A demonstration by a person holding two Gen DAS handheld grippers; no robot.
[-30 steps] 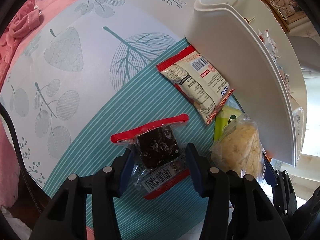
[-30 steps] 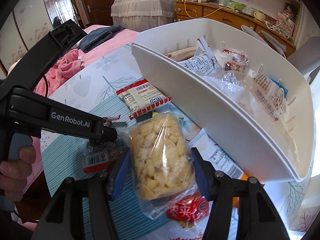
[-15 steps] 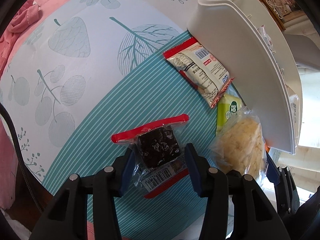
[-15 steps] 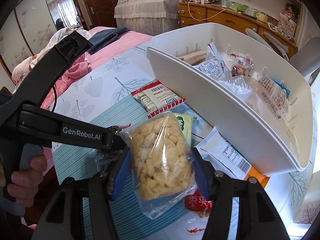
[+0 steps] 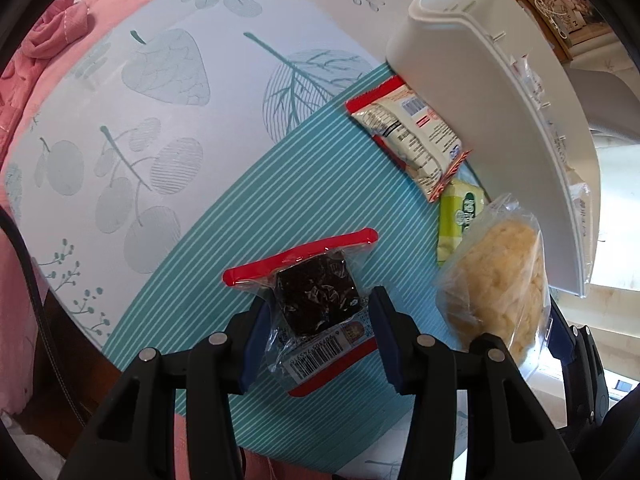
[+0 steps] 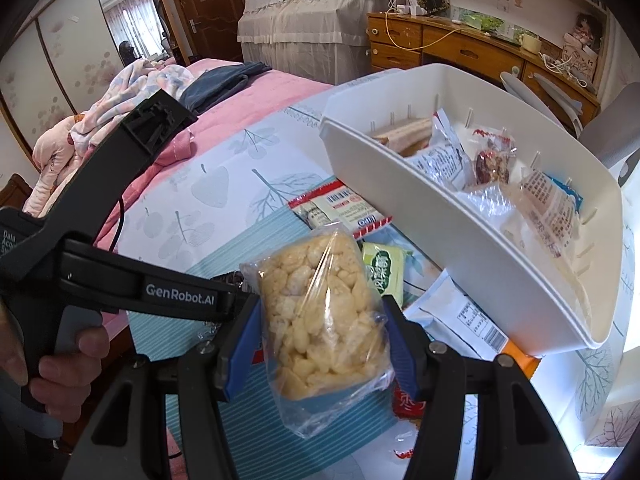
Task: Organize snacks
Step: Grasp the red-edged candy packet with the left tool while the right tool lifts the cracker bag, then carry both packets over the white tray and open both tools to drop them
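Note:
My left gripper [image 5: 316, 312] is shut on a clear red-edged packet with a dark brownie [image 5: 316, 300], held just above the teal striped mat [image 5: 192, 248]. My right gripper [image 6: 324, 320] is shut on a clear bag of pale puffed rice snack [image 6: 320, 312], lifted above the table; the bag also shows in the left wrist view [image 5: 500, 284]. The white bin [image 6: 460, 256] stands at the right and holds several wrapped snacks. A white and red packet [image 5: 408, 136] and a green packet [image 5: 458, 216] lie on the mat beside the bin's wall [image 5: 480, 112].
A white packet with a barcode [image 6: 464, 320] and a red wrapper [image 6: 404, 404] lie under the bin's near end. The leaf-print tablecloth [image 5: 160, 112] covers the table. A pink bed [image 6: 224, 92] lies beyond the table's left edge, a wooden dresser [image 6: 460, 48] behind.
Both grippers have risen with their packets still held. The rice snack bag is higher and nearer the bin's rim. The brownie packet has lifted slightly off the mat.

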